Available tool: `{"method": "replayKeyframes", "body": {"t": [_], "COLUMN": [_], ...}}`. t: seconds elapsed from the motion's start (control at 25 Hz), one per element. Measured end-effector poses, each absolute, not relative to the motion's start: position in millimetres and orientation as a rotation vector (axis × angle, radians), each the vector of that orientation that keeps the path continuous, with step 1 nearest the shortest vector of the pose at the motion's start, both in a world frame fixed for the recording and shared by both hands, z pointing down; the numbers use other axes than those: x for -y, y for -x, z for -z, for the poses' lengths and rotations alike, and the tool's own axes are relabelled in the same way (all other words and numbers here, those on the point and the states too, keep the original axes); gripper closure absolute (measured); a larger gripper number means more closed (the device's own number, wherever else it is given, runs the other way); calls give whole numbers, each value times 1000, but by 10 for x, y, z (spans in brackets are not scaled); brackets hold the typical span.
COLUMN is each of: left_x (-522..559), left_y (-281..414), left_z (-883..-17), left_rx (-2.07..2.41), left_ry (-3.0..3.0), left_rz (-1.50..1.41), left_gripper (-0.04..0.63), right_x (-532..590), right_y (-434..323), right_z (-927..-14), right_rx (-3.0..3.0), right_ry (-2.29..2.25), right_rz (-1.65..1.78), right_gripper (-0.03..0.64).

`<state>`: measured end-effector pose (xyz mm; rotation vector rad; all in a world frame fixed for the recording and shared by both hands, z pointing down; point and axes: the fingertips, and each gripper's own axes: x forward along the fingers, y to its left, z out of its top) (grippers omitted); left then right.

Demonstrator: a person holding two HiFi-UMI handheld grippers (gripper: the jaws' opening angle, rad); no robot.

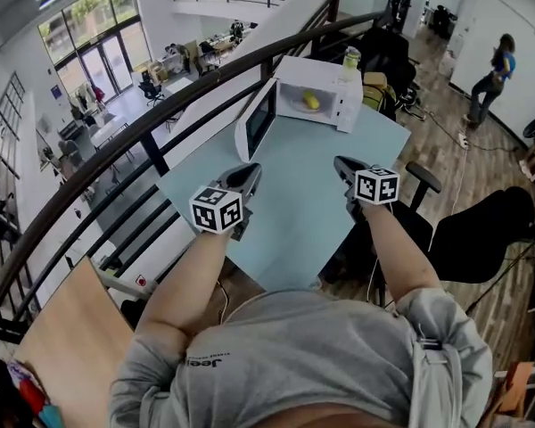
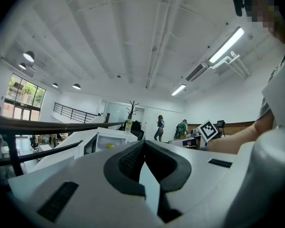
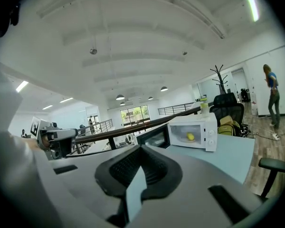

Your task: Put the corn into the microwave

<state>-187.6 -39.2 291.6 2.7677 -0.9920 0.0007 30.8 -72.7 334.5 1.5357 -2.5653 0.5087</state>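
Observation:
The white microwave stands at the far end of the pale blue table, its door swung open to the left. The yellow corn lies inside it, and it also shows in the right gripper view and faintly in the left gripper view. Both grippers hover over the near half of the table, well short of the microwave. My left gripper is shut and empty, with its jaws meeting at the tip. My right gripper is likewise shut with nothing in it.
A bottle stands on top of the microwave. A dark railing runs along the table's left side above a drop to the floor below. Black office chairs stand to the right, and a person stands far back right.

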Motion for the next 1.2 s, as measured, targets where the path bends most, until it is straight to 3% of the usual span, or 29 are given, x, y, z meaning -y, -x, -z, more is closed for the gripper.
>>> {"method": "replayKeyframes", "body": {"t": [0.64, 1.2], "left_x": [-339, -787], "left_y": [1696, 683], "left_z": [-2760, -2638], "left_rx": [916, 1027], "left_ry": [-2776, -2716], "left_rz": [29, 85], "left_gripper": [577, 577], "right_x": [-23, -595], "right_y": [-746, -1423], "right_z": [-2914, -2915], "right_rx": [2630, 2800], "right_ry": [-1539, -1257], "right_rz": [-467, -477], "right_gripper": [598, 598]}}
